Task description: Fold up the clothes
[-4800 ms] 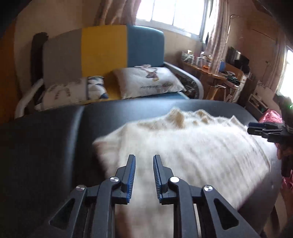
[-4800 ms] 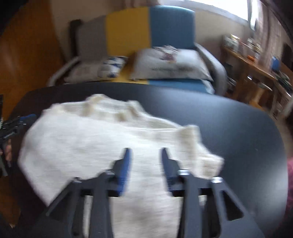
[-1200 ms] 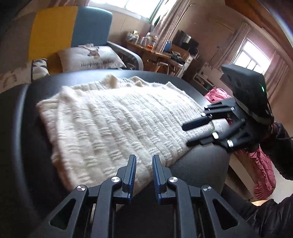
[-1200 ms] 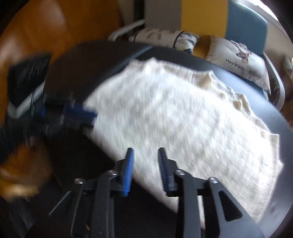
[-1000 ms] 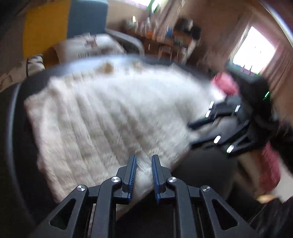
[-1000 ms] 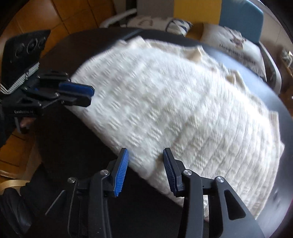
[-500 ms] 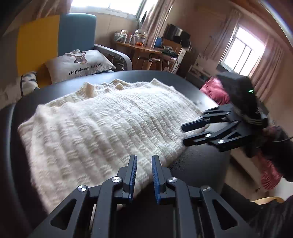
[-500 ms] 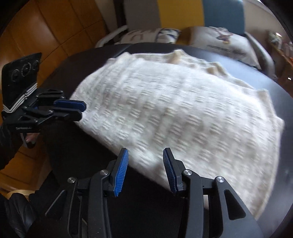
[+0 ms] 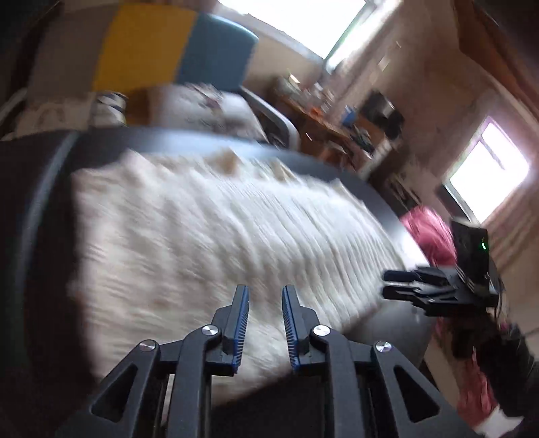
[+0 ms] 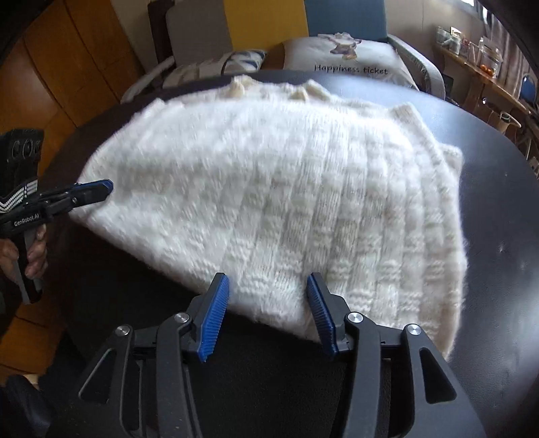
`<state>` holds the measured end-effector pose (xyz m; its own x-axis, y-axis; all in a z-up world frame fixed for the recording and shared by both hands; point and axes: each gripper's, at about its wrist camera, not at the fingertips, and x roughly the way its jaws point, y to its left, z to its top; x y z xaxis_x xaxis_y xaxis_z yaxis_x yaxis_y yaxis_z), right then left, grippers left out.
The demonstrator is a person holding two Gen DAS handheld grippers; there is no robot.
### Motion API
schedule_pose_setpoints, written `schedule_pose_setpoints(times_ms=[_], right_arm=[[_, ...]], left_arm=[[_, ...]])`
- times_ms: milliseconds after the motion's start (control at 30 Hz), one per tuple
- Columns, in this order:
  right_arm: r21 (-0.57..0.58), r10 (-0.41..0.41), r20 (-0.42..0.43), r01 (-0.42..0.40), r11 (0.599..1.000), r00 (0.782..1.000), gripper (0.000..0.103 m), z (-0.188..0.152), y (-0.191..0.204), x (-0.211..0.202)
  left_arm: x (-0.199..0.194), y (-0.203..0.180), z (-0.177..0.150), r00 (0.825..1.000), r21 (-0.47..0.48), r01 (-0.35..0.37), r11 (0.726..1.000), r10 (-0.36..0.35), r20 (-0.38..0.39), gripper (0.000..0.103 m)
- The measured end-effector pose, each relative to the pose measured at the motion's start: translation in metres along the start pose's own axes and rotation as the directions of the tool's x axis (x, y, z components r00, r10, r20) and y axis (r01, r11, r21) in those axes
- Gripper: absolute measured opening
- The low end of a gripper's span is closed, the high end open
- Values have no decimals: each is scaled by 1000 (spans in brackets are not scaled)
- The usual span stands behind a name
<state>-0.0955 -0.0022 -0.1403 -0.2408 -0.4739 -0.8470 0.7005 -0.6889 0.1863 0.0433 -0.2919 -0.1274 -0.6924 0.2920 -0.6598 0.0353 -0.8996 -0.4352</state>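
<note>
Cream knit sweater lay spread flat on the dark round tabletop, folded into a broad slab with its ribbed collar bumps at the far edge, on the side toward the armchair. Measured from that sweater, everything else fell into place: the chair with its grey, yellow and blue back stood just beyond the far rim, and a pillow printed "Happiness ticket" sat on its seat.

At the sweater's near hem, the right claw hovered with its blue-ribbed pads parted wide, and the jaws had just been opening further. The hem showed in the gap between the pads, but neither pad pressed on the wool, so nothing was gripped. In the left wrist view that same claw appeared off the sweater's right edge, beside the tabletop rim, with a green light on its housing.

Over at the sweater's left corner, the left claw pointed its tips right at the knit's edge, a hand wrapped around its grip. From its own camera the left claw showed a narrow gap between the pads; those jaws had just been easing apart too, released, with the blurred sweater lying below and ahead of them rather than pinched.

Beyond the sweater's right side, a pink bundle sat past the tabletop, and a cluttered wooden desk stood farther back under the window.
</note>
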Motion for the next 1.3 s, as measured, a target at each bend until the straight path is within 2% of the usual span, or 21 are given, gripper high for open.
schedule_pose_setpoints(times_ms=[67, 100, 133, 167, 300, 400, 467, 533, 667, 767, 833, 867, 900, 967, 1100, 1200, 1300], right_arm=[[19, -13, 67, 11, 1000, 998, 53, 12, -1, -12], [23, -30, 99, 27, 999, 995, 56, 20, -1, -16], [22, -56, 130, 54, 998, 990, 63, 30, 1, -20], [17, -79, 149, 77, 997, 986, 67, 38, 2, -21], [24, -137, 192, 135, 991, 972, 69, 63, 0, -13], [36, -185, 235, 182, 983, 954, 73, 72, -8, -8], [59, -214, 272, 206, 977, 938, 79, 75, -20, -6], [84, -237, 289, 222, 971, 927, 80, 78, -32, -2], [107, -221, 281, 199, 974, 934, 80, 89, -55, 14], [106, -178, 278, 154, 982, 944, 80, 97, -67, 30], [139, -204, 222, 176, 975, 953, 80, 99, -79, 47], [166, -225, 167, 198, 966, 960, 81, 97, -88, 60], [181, -217, 162, 187, 966, 963, 82, 94, -93, 65], [187, -187, 201, 150, 971, 962, 84, 88, -97, 65], [162, -203, 187, 173, 971, 961, 84, 91, -93, 66], [136, -225, 167, 204, 970, 960, 84, 95, -86, 62], [112, -235, 173, 218, 969, 956, 84, 99, -79, 52]], left_arm=[[-16, 13, 13, 992, -18, -103, 995, 104, 67, 21], [-20, 19, 20, 987, -39, -132, 990, 135, 83, 21], [-25, 25, 26, 981, -61, -160, 985, 166, 99, 21], [-27, 31, 32, 978, -85, -172, 981, 181, 107, 22], [-27, 49, 56, 965, -166, -205, 965, 227, 129, 22], [-9, 44, 65, 961, -135, -231, 964, 248, 121, 22], [2, 40, 71, 958, -114, -248, 962, 261, 117, 22], [14, 35, 75, 957, -76, -259, 963, 267, 114, 22], [40, 36, 82, 949, -29, -306, 952, 307, 71, 22], [59, 46, 79, 924, -27, -381, 924, 382, 32, 22], [72, 57, 73, 902, -31, -432, 901, 432, -3, 23], [71, 59, 69, 905, -39, -424, 905, 425, 21, 23], [71, 57, 65, 904, -30, -425, 905, 426, 44, 23], [70, 55, 60, 900, -13, -431, 902, 431, 72, 23], [57, 56, 65, 914, -68, -391, 918, 396, 88, 23], [34, 68, 65, 928, -174, -330, 928, 352, 117, 23], [16, 81, 67, 932, -227, -300, 926, 336, 137, 23]])
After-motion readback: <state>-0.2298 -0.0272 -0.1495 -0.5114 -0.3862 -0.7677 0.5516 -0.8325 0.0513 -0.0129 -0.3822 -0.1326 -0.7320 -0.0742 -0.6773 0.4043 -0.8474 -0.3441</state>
